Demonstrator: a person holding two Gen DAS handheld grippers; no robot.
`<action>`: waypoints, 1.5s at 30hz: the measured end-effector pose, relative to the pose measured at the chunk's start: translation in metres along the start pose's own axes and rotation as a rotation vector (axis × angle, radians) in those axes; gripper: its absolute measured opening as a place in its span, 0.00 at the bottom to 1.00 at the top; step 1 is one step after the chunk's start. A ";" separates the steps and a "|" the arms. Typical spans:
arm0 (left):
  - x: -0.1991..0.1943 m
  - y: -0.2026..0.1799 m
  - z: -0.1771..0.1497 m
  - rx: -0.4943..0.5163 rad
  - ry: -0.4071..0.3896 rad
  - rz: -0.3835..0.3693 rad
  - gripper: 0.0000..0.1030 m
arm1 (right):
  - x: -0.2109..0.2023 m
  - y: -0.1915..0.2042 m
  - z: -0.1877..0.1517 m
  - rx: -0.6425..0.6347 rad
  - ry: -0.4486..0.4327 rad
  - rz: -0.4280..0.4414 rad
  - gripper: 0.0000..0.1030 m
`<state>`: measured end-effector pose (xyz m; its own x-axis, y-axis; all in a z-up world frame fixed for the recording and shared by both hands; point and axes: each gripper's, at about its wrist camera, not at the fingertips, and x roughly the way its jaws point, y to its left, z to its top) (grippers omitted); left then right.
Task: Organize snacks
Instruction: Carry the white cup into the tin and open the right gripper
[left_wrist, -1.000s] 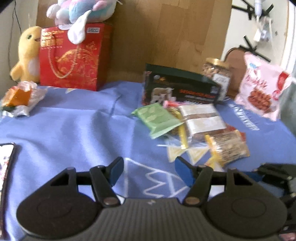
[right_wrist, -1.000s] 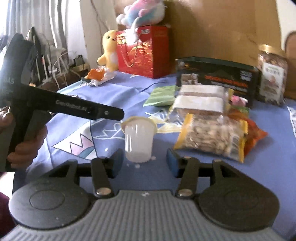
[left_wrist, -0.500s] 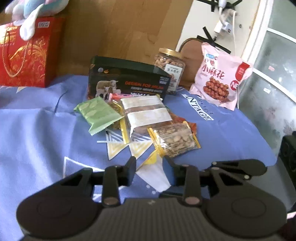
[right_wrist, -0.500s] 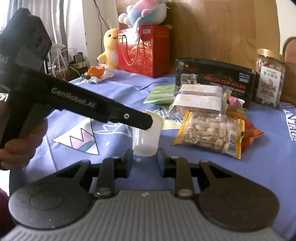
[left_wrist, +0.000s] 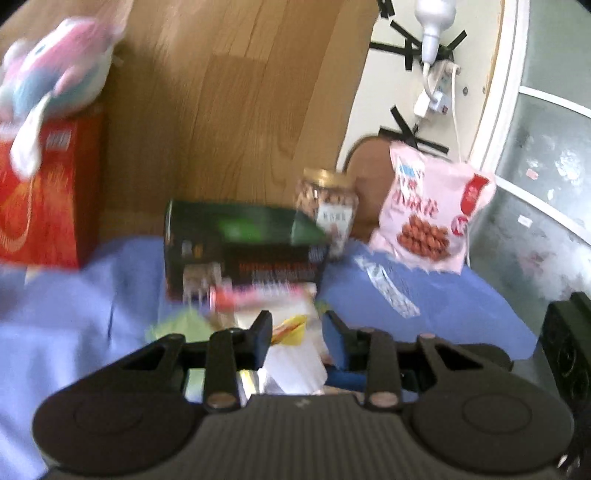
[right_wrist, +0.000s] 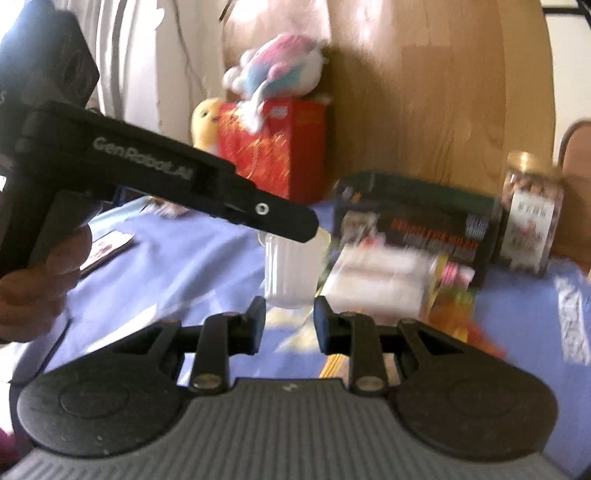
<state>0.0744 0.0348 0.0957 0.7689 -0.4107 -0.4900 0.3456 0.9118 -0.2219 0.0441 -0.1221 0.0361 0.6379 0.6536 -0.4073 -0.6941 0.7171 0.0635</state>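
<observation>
A small white plastic cup with a yellow lid (right_wrist: 290, 273) hangs above the blue cloth, between the fingers of my left gripper (left_wrist: 297, 334), whose black arm (right_wrist: 207, 188) reaches over it in the right wrist view. In the left wrist view the cup (left_wrist: 295, 363) sits between the blue pads. My right gripper (right_wrist: 288, 325) is just below the cup with a gap between its fingers, holding nothing. A heap of snack packets (right_wrist: 388, 280) lies ahead. Both views are blurred.
A dark green box (left_wrist: 243, 251), a nut jar (left_wrist: 328, 206) and a pink snack bag (left_wrist: 428, 218) stand at the back. A red gift bag (right_wrist: 273, 147) with plush toys stands at the back left. The table's right edge (left_wrist: 517, 332) is close.
My left gripper has closed on the white cup and lifted it off the cloth. My right gripper narrowed and rose, and both views tilted upward.
</observation>
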 end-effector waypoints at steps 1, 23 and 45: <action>0.004 0.000 0.009 0.010 -0.011 0.005 0.29 | 0.006 -0.006 0.008 0.002 -0.015 -0.014 0.30; 0.125 0.049 0.074 -0.060 0.011 0.094 0.35 | 0.076 -0.106 0.048 0.147 -0.112 -0.190 0.43; 0.144 0.079 0.009 -0.267 0.195 0.130 0.69 | 0.069 -0.168 -0.008 0.588 0.096 -0.105 0.43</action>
<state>0.2173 0.0476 0.0156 0.6713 -0.3073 -0.6745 0.0791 0.9345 -0.3471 0.2023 -0.1998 -0.0103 0.6413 0.5668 -0.5171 -0.3111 0.8082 0.5001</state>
